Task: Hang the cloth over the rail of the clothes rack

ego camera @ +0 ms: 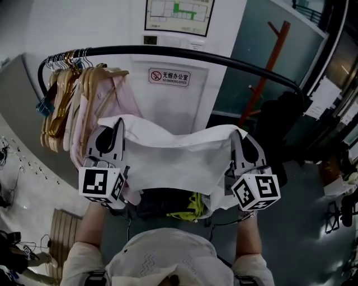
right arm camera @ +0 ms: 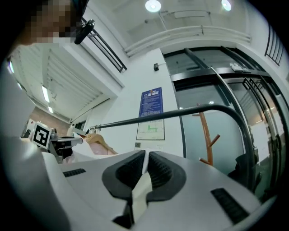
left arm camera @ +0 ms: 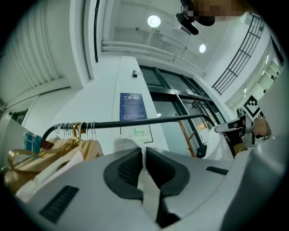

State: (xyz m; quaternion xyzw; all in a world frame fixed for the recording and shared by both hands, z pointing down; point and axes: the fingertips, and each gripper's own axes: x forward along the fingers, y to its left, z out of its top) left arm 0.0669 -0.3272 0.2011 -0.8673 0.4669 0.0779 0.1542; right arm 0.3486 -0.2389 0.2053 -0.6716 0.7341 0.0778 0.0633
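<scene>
Up in the air with the cloth [ego camera: 168, 151]: white, spread wide, below the rail [ego camera: 184, 55] and on the person's side of it, apart from it. Long axis left to right, roughly along the rail; top edge sagging a little in the middle, the rest hanging down toward the person. Pinched at the two upper corners: left gripper [ego camera: 117, 127] clenched on the left corner, right gripper [ego camera: 238, 137] clenched on the right, a strip of white fabric between each pair of pads.

Further out, at the rail's left end, a bunch of hangers [ego camera: 64, 84] with pale pink clothes [ego camera: 120, 92]; perhaps brushing the cloth's left edge, hard to tell. Behind the rail, a white wall with a small sign [ego camera: 169, 76] and a framed plan [ego camera: 179, 14]. To the right, glass panels and an orange coat stand [ego camera: 268, 67]. Beneath, grey floor [ego camera: 302, 223].
</scene>
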